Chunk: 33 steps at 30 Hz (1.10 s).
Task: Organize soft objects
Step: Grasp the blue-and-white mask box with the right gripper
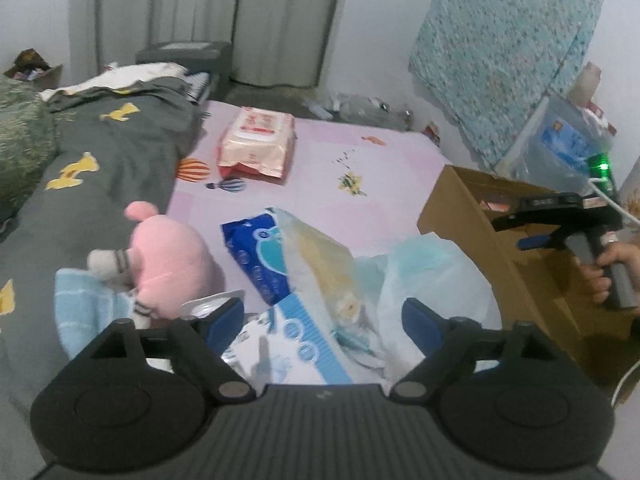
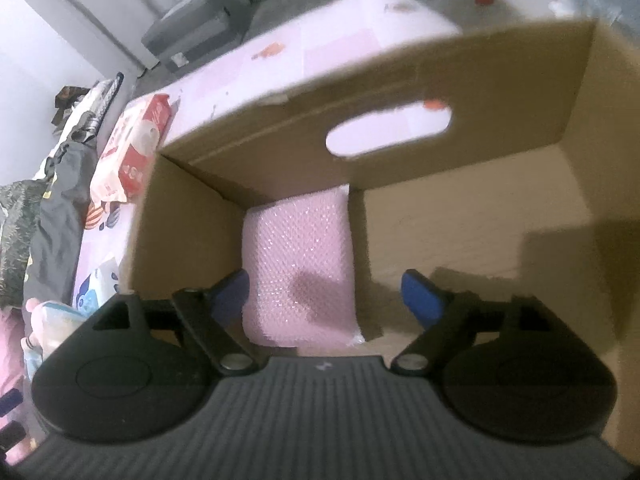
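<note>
1. Landmark: cardboard box point(image 2: 460, 208). Right gripper point(image 2: 328, 296) hangs over its inside, jaws wide, empty; pink bubble-wrap pack point(image 2: 298, 264) lies on the box floor.
2. Left gripper point(image 1: 324, 320), jaws wide, empty, above blue tissue pack point(image 1: 256, 256) beside the box.
3. Pink plush point(image 1: 168, 260) farther from the box.
4. Advice: straddle the tissue pack's middle, close gently, clear the box wall.

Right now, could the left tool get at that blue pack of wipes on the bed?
Probably yes. The left tool is open and aimed at the blue pack, with only a crumpled plastic bag beside it.
</note>
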Available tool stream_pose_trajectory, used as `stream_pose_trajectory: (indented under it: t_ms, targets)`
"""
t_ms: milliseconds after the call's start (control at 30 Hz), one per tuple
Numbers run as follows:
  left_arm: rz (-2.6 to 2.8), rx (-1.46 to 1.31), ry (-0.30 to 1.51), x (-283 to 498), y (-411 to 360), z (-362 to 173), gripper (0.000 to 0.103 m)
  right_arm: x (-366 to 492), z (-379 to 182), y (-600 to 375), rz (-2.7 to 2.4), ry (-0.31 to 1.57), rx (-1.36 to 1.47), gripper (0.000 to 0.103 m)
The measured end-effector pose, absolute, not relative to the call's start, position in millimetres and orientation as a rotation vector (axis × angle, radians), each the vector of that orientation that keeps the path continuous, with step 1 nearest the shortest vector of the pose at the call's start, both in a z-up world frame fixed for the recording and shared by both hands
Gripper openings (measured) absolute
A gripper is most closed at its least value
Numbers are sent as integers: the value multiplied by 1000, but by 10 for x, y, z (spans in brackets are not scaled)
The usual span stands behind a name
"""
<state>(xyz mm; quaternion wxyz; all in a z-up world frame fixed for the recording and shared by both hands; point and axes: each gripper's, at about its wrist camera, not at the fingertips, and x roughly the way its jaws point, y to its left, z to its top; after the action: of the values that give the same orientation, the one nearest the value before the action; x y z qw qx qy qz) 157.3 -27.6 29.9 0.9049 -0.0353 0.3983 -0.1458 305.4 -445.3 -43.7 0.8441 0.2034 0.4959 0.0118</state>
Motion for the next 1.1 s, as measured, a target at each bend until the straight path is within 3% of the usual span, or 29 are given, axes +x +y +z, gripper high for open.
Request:
stream_pose_trajectory:
  t_ms: [267,400,500,667,900,1000,1100]
  targets:
    - [-277,-46,802,1256,-190,126,88,2441,526,-4024,130,800,318,85]
    - [-278,-57,845,1205,-186,-108,88,2216,752,-3534,306,780,308,84]
    - [-293,-95,880,1203,-163,-263,85,2147,703,-3045,456,841,283,78]
    - [-333,-171,908,1238,-103,-385,80,2209,415,-2412,603,976,221,51]
    - [-369,-211,916,1267,-50,-427,78,2318,-32,-1939,612,1122,158,45]
    - [-372,-224,920,1276,-18,-415,75,2353,-218,-1761,627,1172,166,32]
    - [-384,-236,903,1267,20,-370,75,2402,-313,-1812,625,1174,194,30]
